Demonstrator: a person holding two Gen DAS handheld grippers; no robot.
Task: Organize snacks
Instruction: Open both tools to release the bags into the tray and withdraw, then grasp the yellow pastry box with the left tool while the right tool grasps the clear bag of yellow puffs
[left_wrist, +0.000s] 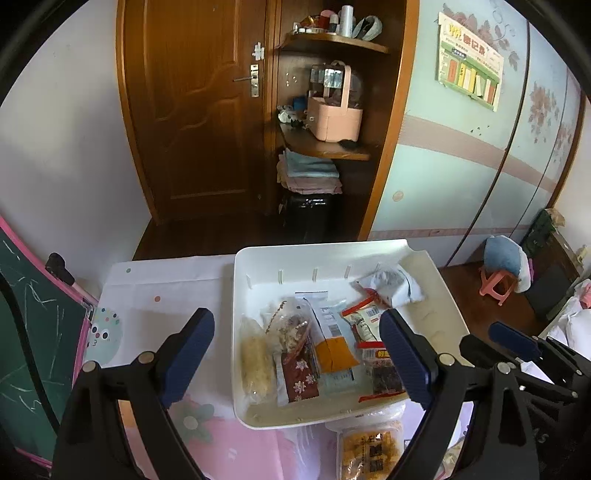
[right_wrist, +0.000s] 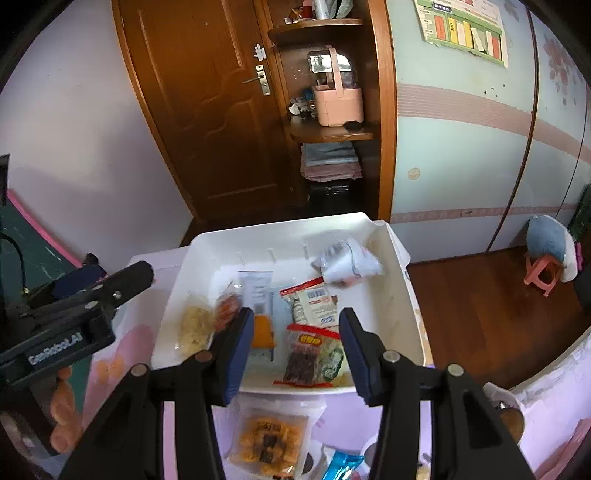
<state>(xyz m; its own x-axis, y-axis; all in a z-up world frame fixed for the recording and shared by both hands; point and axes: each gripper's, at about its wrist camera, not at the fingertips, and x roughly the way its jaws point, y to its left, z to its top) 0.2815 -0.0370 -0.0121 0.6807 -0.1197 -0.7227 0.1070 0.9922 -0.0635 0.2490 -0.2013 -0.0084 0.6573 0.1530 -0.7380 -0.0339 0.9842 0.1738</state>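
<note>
Left gripper (left_wrist: 297, 360), jaws wide and empty, and right gripper (right_wrist: 297, 354), jaws partly open and empty, both above white tray (left_wrist: 332, 254) of snacks; orange cracker packet (right_wrist: 269, 439) on table (left_wrist: 155, 291) beneath right gripper: lower squarely, pinch its edge.

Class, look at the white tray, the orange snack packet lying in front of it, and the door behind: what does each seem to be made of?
White tray: probably moulded plastic, smooth and slightly glossy, with rounded corners and small ribs on its wall.
Orange snack packet: thin clear plastic film; the contents show through and it reflects light.
Door: looks like varnished brown wood, with carved panels and a sheen.
</note>
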